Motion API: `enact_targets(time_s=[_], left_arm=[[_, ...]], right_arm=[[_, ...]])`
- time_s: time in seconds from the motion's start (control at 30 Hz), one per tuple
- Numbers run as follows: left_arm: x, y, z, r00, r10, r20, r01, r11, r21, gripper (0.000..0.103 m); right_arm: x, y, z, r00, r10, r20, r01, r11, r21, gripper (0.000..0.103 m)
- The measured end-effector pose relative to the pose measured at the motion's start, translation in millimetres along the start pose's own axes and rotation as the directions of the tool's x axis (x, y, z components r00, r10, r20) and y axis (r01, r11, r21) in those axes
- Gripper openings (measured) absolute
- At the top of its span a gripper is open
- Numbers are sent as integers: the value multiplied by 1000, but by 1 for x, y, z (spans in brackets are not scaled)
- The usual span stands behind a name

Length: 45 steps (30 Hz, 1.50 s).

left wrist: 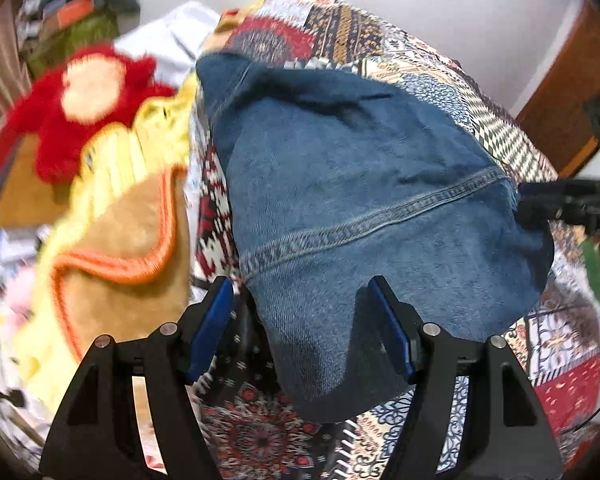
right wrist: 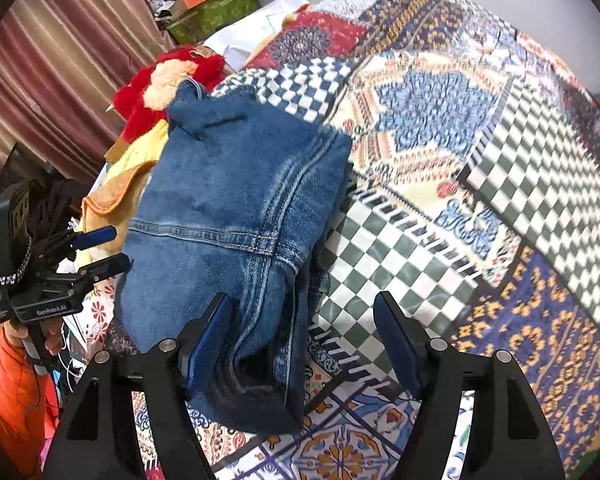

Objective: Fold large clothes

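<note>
Hovering over the bed, both black two-finger grippers with blue pads stand with jaws parted and nothing pinched. In the left wrist view, the left gripper (left wrist: 300,328) has the lower corner of the folded blue denim jeans (left wrist: 364,208) lying under the gap between its pads, neither pad pressing on the cloth. From the right wrist view, the right gripper (right wrist: 304,344) is spread wide too, its left pad just beside the jeans' bottom fold, its right pad over the bare patchwork-patterned bedspread (right wrist: 480,168). The jeans sit as a compact bundle at twelve o'clock from the left gripper, and at eleven o'clock from the right one. Out at ten o'clock from the denim lie a tan cloth with orange trim (left wrist: 124,236), yellow fabric, and a red plush toy (left wrist: 84,104). At nine o'clock in the right view, a hand in an orange sleeve (right wrist: 16,392) holds the left gripper.
</note>
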State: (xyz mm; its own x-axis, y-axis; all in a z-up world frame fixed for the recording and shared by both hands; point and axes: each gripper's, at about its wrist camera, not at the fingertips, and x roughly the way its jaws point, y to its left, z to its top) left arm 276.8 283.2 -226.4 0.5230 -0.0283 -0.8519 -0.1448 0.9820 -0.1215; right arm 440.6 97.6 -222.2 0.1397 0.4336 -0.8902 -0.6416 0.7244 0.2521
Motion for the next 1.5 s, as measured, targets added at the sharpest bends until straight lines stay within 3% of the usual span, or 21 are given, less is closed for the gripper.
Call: enact_targets(time_s=[0.07,0.13,0.2,0.33,0.53,0.7,0.8,0.97,1.13,1.27,1.33,1.5], left_arm=[[-6,-4,11,998,37,43,-39,999,24,71],[-7,-2,24,995,51,88,-53,998,25,82],[-8,2,43,986,85,142,-86,996,5,86],[8,15,78,975,138,174,-134,990,-36,87],[52,35,114,976,167,140,-153,983,-105,87],[87,36,126,978,181,108,-169,980,-109,87],[105,34,127,982,174,75,-165,980,-114,87],[89,27,119,982,163,92,-149,978,-144,87],[27,5,103,972,142,186,-119,985,-127,87],[-39,-13,93,948,112,297,-84,991,-104,87],[-79,-24,84,924,95,370,-67,994,-89,87],[-176,-53,49,837,61,544,-50,998,-36,87]], right_arm=[[-14,3,3,999,-18,43,19,1000,-23,71],[-26,6,11,995,-26,94,30,999,-38,71],[-36,10,20,988,-33,148,41,998,-50,71],[-34,21,40,976,-31,214,45,997,-62,71],[7,25,59,982,-37,187,50,996,-68,71],[51,6,57,988,-101,120,110,991,-71,71],[61,-15,50,994,-55,98,56,998,-8,75],[42,-24,47,994,-30,103,26,999,43,76],[-11,-9,39,980,-25,199,17,999,43,76],[-73,13,27,946,-29,323,23,1000,20,76],[-109,27,16,917,-29,399,32,999,0,76],[-196,68,-19,814,-5,581,36,999,-41,76]])
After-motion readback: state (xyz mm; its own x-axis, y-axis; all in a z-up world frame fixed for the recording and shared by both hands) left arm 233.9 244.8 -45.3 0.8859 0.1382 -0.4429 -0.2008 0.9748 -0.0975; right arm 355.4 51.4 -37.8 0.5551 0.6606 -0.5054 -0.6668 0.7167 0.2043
